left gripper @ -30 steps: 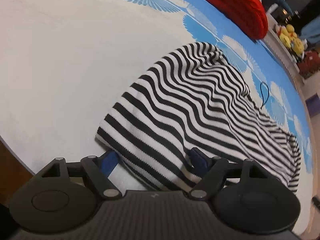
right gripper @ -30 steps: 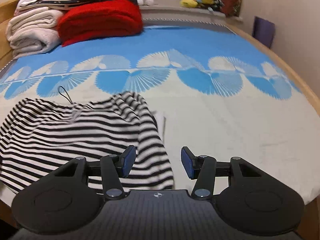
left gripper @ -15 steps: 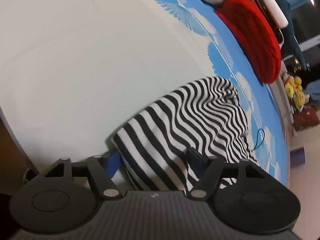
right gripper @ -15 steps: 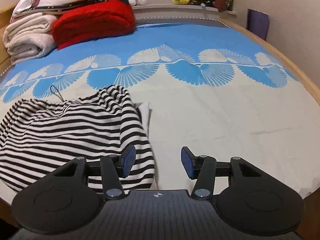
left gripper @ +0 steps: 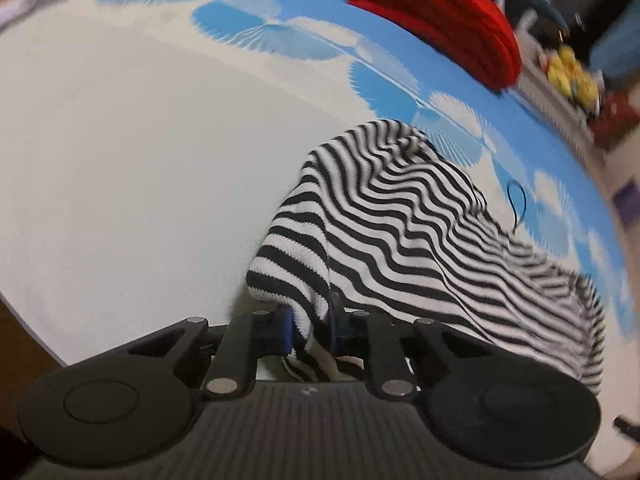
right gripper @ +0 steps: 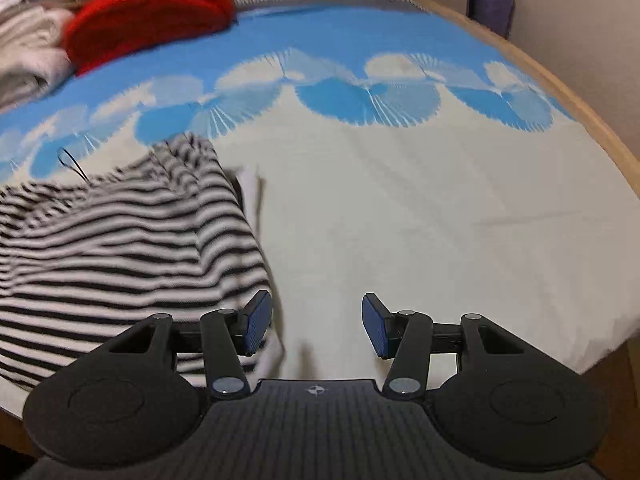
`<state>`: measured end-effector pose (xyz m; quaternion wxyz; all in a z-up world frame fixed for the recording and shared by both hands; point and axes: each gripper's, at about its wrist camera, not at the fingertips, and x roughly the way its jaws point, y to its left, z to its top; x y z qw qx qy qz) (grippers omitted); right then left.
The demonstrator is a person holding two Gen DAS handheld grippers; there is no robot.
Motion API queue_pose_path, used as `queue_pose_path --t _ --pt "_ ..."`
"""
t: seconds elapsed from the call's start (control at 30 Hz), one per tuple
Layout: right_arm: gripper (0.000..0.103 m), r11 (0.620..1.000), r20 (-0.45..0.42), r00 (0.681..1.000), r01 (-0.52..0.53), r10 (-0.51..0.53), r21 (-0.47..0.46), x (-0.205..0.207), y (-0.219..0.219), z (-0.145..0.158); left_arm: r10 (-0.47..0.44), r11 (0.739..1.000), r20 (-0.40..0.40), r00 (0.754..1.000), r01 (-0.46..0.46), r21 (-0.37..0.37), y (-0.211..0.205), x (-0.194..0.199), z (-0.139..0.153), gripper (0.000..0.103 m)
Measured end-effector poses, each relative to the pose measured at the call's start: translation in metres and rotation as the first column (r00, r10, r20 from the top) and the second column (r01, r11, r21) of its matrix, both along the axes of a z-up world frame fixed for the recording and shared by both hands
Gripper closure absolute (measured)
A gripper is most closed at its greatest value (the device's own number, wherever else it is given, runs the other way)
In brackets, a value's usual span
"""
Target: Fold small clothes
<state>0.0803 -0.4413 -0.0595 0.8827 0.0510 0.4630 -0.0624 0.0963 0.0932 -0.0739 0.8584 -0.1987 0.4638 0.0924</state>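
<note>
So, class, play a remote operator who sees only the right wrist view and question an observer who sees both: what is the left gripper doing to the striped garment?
Operator: Is the left gripper holding anything?
Observer: Yes. The left gripper has just been closing and now pinches a corner of the striped garment.
Operator: Is that corner flat on the bed?
Observer: No, it looks bunched and raised off the sheet.
Operator: My right gripper is open beside the cloth. Anything behind the garment on that side?
Observer: Yellow plush toys past the red knit.
</note>
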Motion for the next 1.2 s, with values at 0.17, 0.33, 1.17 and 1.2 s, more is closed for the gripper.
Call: queue_pose_path --t 0.17,0.33,1.17,1.2 --pt "0.051 1.000 -0.028 1.000 0.016 -0.015 0.017 -0.002 -0.007 -0.004 -0.097 0.992 0.063 0.993 0.092 0.089 -0.048 0.018 0.055 0.087" --pt "0.051 0.999 -0.022 1.000 0.023 -0.022 0.041 -0.005 -0.019 -0.003 -0.283 0.956 0.185 0.941 0.263 0.127 -0.146 0.032 0.118 0.088" --pt "0.053 0.920 0.112 0.972 0.153 -0.205 0.360 -0.010 -0.060 0.024 -0.721 0.638 -0.002 0.693 0.666 0.387 -0.200 0.044 0.097 0.059" --pt "0.058 0.921 0.125 0.976 0.120 -0.178 0.371 -0.007 -0.054 0.025 -0.716 0.640 -0.002 0.698 0.659 0.394 -0.187 0.046 0.093 0.059"
